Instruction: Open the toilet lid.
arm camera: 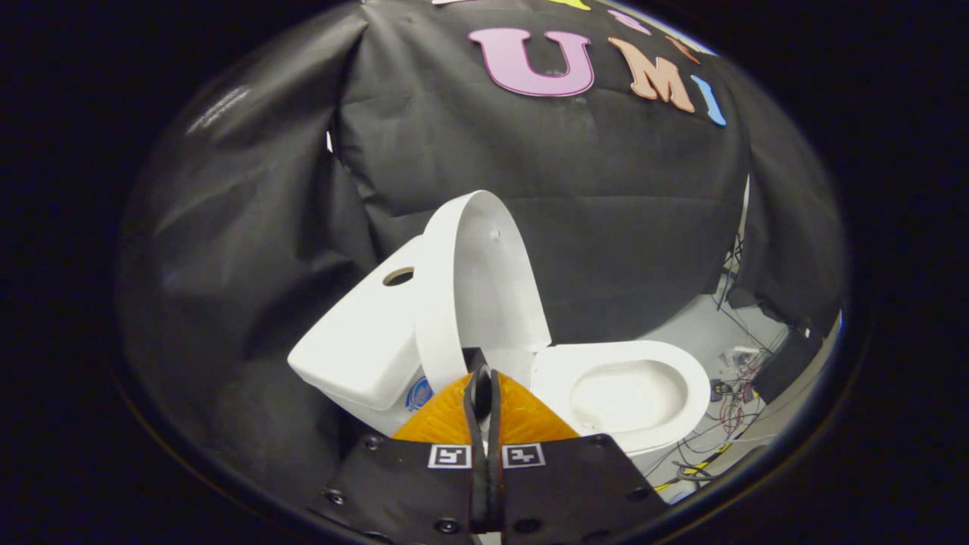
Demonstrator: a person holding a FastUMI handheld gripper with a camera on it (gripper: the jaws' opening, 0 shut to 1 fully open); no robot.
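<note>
My tongs [483,378] are narrow: the two orange fingers [439,424] sit pressed together with only a thin dark slit between them, and nothing is gripped there. Each finger mount carries one square black-and-white marker tag [450,456]; these hold a coded pattern, no readable text.

Just ahead of the fingertips stands the white toilet [666,424]. Its lid [484,288] is raised, standing close to upright and leaning back toward the tank [363,341]. I cannot tell whether lid and tank touch. The lid's lower edge lies right at my fingertips; contact cannot be confirmed.

The seat ring and the open bowl [628,393] lie to the right of the fingers, fully exposed. The tank top has a round hole [398,276] near its rear edge. A blue round sticker [419,395] shows on the toilet body below the tank, beside the left finger; its writing is too small to read.

Loose wires [730,412] lie on the pale floor [704,329] beyond the bowl's far rim.
</note>
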